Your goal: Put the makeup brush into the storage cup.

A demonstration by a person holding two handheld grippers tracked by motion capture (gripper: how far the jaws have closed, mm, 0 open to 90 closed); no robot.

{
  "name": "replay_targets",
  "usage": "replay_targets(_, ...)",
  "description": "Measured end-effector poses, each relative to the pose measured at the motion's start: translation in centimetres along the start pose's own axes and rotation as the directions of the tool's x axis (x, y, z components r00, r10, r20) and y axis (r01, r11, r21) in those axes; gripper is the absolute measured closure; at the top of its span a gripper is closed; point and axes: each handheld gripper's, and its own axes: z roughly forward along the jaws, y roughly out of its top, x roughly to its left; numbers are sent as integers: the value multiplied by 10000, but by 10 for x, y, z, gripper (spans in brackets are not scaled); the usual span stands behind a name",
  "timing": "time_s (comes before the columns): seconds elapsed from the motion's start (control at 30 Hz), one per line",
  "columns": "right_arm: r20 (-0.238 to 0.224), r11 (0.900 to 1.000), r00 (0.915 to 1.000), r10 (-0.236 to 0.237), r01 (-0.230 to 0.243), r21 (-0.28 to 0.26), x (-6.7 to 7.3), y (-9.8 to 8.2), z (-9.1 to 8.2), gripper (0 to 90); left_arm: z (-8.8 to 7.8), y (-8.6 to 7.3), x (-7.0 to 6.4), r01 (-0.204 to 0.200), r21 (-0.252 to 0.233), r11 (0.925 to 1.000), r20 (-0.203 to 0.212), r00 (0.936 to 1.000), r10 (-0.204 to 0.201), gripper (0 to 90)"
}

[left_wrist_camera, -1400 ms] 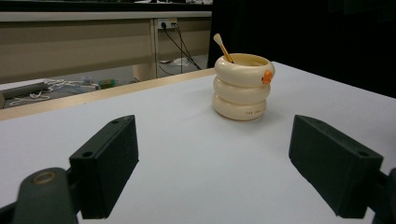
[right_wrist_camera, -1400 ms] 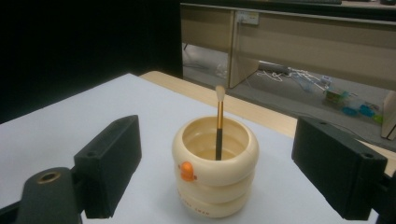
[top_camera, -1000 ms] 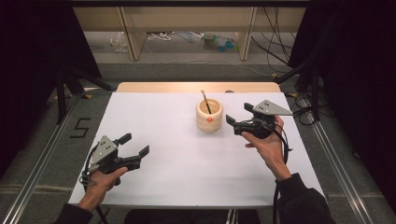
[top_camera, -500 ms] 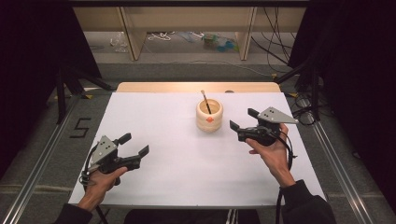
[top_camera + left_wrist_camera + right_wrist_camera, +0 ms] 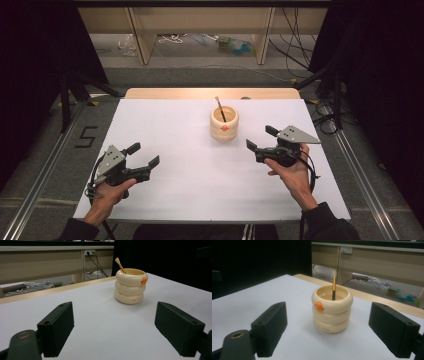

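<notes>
Right gripper (image 5: 259,138) backed away from cream pot (image 5: 224,123); lettering unreadable.

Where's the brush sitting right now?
In the high view the brush stands tilted inside the cream ringed pot at the table's far middle, ahead and left of the open right gripper.

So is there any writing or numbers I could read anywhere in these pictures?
"5": a dark numeral on the floor left of the table.
Small dark lettering on the bottom ring of the cream pot: too small and blurred to read; it also shows in the right gripper view.
The orange mark on the pot's top ring is a little figure, not text.
</notes>
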Motion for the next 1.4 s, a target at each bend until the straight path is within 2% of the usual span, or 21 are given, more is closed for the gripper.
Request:
replay_targets(0.23, -37, 10000, 10000, 18, -19, -61, 1, -3, -4, 160, 0, 0, 0, -7, -2, 10000, 6, 10000, 7, 155)
replay_targets(0.27, -67, 9998, 9998, 186, -185, 124, 2, -4, -5, 160, 0, 0, 0, -9, -3, 10000, 5, 10000, 9, 155)
replay_targets(0.3, -45, 10000, 10000, 27, -27, -4, 1, -4, -5, 161, 0, 0, 0, -5, 5, 10000, -1, 10000, 5, 155)
replay_targets(0.37, -88, 9999, 10000, 36, -37, -133, 2, -5, -5, 160, 0, 0, 0, -8, 8, 10000, 2, 10000, 8, 155)
replay_targets(0.5, -191, 10000, 9998, 35, -35, -29, 2, -7, -7, 158, 0, 0, 0, -5, 7, 10000, 3, 10000, 5, 155)
replay_targets(0.63, -157, 9999, 9999, 26, -28, -146, 2, -10, -9, 158, 0, 0, 0, -14, -1, 10000, 5, 10000, 14, 155)
replay_targets(0.77, -76, 10000, 10000, 1, -1, 24, 2, -13, -12, 158, 0, 0, 0, -21, -2, 10000, 9, 10000, 21, 155)
replay_targets(0.97, -64, 10000, 10000, 13, -14, -83, 2, -16, -14, 158, 0, 0, 0, -9, -8, 10000, 4, 10000, 9, 155)
replay_targets(1.4, -177, 9999, 9998, -18, 20, 105, 6, -21, -21, 159, 0, 0, 0, -22, 7, 10000, 4, 10000, 22, 155)
